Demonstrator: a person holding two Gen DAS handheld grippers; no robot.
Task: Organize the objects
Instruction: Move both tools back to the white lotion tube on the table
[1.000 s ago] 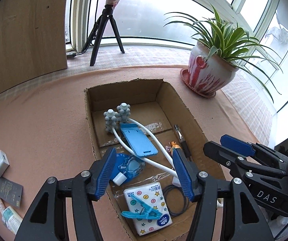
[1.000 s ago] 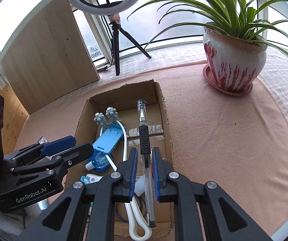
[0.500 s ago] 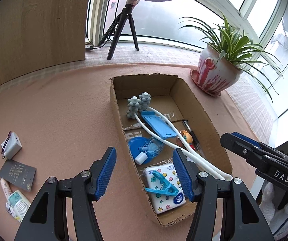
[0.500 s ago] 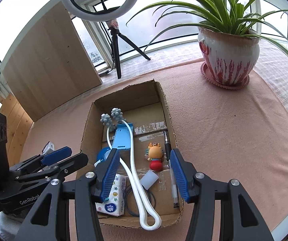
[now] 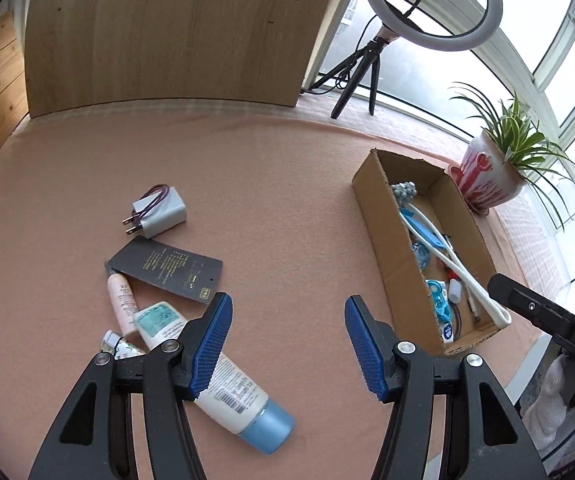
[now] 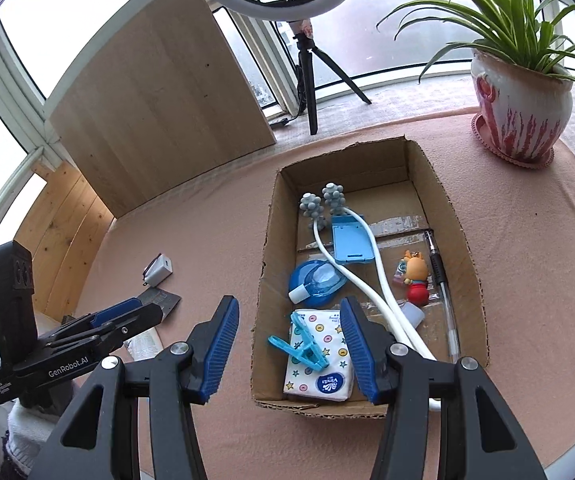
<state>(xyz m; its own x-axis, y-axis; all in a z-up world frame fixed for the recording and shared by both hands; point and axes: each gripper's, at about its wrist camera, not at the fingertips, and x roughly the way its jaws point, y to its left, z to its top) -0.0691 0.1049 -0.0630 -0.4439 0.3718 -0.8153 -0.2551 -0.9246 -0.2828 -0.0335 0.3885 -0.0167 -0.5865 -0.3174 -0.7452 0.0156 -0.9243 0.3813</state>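
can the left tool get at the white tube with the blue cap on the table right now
Probably yes. The left tool is open and empty, and the white tube with the blue cap lies flat on the pink cloth just beneath its left finger, with nothing lying over its cap end.

left gripper point(image 5: 287, 344) jaws apart, right gripper point(image 6: 289, 346) jaws apart

Home sunroom: bay windows point(image 6: 15, 20), potted spider plant point(image 6: 521, 92), ring light point(image 5: 431, 4) on tripod.
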